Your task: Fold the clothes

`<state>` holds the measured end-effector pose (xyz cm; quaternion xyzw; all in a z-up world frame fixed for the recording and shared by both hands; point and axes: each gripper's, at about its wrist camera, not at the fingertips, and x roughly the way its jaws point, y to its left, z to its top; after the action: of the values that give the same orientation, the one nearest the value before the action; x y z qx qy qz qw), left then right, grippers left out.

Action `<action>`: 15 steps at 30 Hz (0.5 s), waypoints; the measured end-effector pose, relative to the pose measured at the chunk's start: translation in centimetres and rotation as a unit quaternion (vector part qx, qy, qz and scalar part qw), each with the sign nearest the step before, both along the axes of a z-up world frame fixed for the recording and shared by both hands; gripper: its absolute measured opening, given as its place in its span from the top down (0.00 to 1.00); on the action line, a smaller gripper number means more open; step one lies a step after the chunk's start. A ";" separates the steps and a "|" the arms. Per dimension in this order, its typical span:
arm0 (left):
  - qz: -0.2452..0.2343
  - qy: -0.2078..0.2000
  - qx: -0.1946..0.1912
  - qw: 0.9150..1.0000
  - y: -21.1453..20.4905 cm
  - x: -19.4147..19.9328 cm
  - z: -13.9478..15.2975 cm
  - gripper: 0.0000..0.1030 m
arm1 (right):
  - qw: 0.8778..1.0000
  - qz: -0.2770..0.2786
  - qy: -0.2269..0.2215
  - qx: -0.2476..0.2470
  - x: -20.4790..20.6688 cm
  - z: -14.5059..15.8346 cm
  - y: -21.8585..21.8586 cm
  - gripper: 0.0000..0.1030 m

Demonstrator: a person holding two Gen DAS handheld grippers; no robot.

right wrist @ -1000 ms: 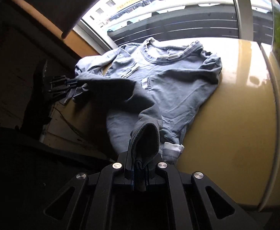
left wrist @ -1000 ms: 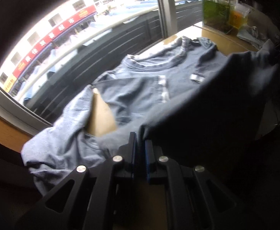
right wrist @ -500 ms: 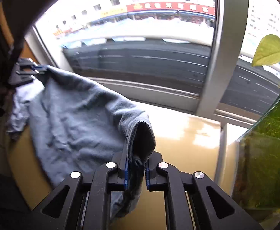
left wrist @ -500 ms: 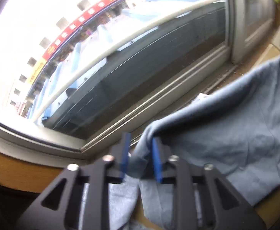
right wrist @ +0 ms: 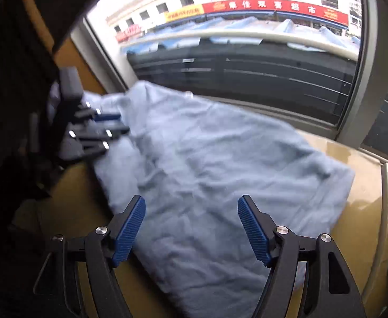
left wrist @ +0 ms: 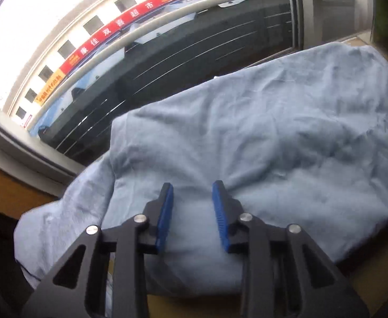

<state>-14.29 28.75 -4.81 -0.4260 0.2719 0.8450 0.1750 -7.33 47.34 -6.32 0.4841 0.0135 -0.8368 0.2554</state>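
The right gripper [right wrist: 191, 228] is opening its jaws wide, gripping nothing, while the left gripper [left wrist: 192, 206] is narrowing its jaws with no cloth pinched between them. Beneath both, the folded blue shirt [right wrist: 207, 164] is lying on the yellow table [right wrist: 358, 228] by the window [right wrist: 247, 53].

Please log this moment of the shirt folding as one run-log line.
step: fold laid down | blue shirt: folded over on yellow table | left tool: closing, shirt unpinched | right tool: opening, shirt released
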 end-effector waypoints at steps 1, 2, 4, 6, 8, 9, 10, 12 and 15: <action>0.001 -0.011 0.013 1.000 -0.2 1.1 0.1 0.80 | 1.000 -0.007 -0.001 -0.002 0.8 -0.6 0.4 0.29; 0.003 -0.022 0.029 0.999 -0.5 2.2 0.2 0.80 | 1.000 -0.015 -0.003 -0.004 1.5 -1.3 0.8 0.29; 0.003 -0.047 0.061 0.997 -1.0 4.5 0.4 0.80 | 0.999 -0.026 -0.015 -0.020 3.4 -1.7 2.3 0.30; -0.001 -0.078 0.100 0.992 -1.1 7.2 0.5 0.78 | 0.999 -0.036 -0.024 -0.025 5.6 -1.5 4.2 0.32; -0.007 -0.092 0.130 0.987 -0.7 9.8 0.5 0.77 | 0.998 -0.058 -0.021 -0.018 7.8 -1.2 6.6 0.32; -0.006 -0.093 0.136 0.986 -0.3 10.9 0.4 0.76 | 0.997 -0.072 -0.020 -0.014 8.7 -1.0 7.7 0.32; -0.002 -0.095 0.141 0.985 -0.1 11.6 0.5 0.75 | 0.995 -0.093 -0.018 -0.017 9.4 -0.8 8.6 0.32; 0.013 -0.102 0.160 0.982 0.0 12.0 1.0 0.74 | 0.985 -0.160 -0.008 -0.070 10.7 0.4 11.5 0.32; 0.034 -0.096 0.215 0.971 -1.5 11.2 3.5 0.63 | 0.959 -0.254 -0.002 -0.124 13.1 1.9 15.5 0.27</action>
<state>-3.13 27.29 -1.26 -0.4660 0.0509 0.8444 0.2593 5.76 62.84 -4.47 0.4381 -0.2144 -0.8680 0.0930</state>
